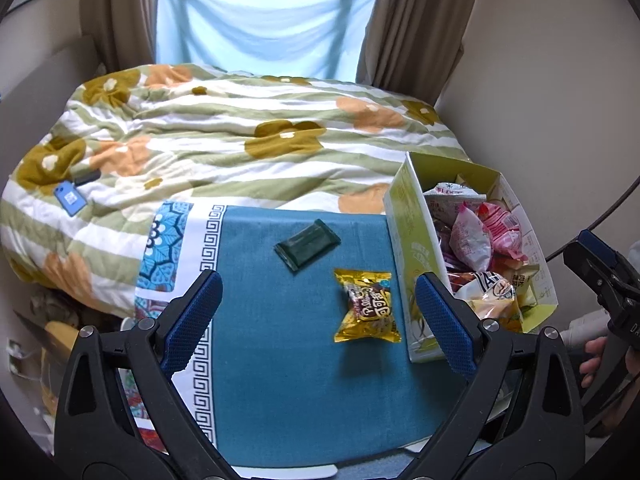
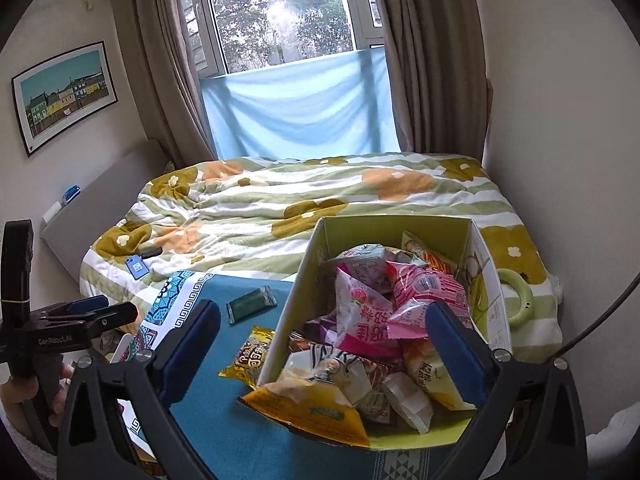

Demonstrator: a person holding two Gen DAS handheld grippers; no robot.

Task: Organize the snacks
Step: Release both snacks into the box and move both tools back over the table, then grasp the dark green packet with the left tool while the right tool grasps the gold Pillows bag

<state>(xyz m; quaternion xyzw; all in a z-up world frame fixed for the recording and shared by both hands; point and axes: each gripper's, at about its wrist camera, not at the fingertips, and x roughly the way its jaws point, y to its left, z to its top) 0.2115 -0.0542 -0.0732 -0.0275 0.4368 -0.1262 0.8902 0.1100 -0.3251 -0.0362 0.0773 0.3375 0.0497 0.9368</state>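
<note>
At lower centre, the left gripper point(image 1: 318, 308) and the right gripper point(image 2: 322, 344) gape wide and empty, ready to pick. The yellow crinkly snack packet point(image 1: 367, 307) and dark green flat wrapper point(image 1: 307, 248) lie mid-frame on the teal cloth point(image 1: 280, 380), awaiting sorting; right of them, the pale green cardboard box point(image 2: 404, 224) brims with snacks.

A tabletop draped in a teal cloth point(image 1: 280, 380) is standing against the bed point(image 1: 224, 140). Lying on the cloth are a dark green packet point(image 1: 307, 249) and, nearer, a yellow snack packet point(image 1: 367, 307); just beside them an open cardboard box point(image 1: 412, 248) is sitting, crammed with snack packets point(image 2: 384, 320). A blue phone point(image 1: 70, 199) is resting on the flowered duvet
</note>
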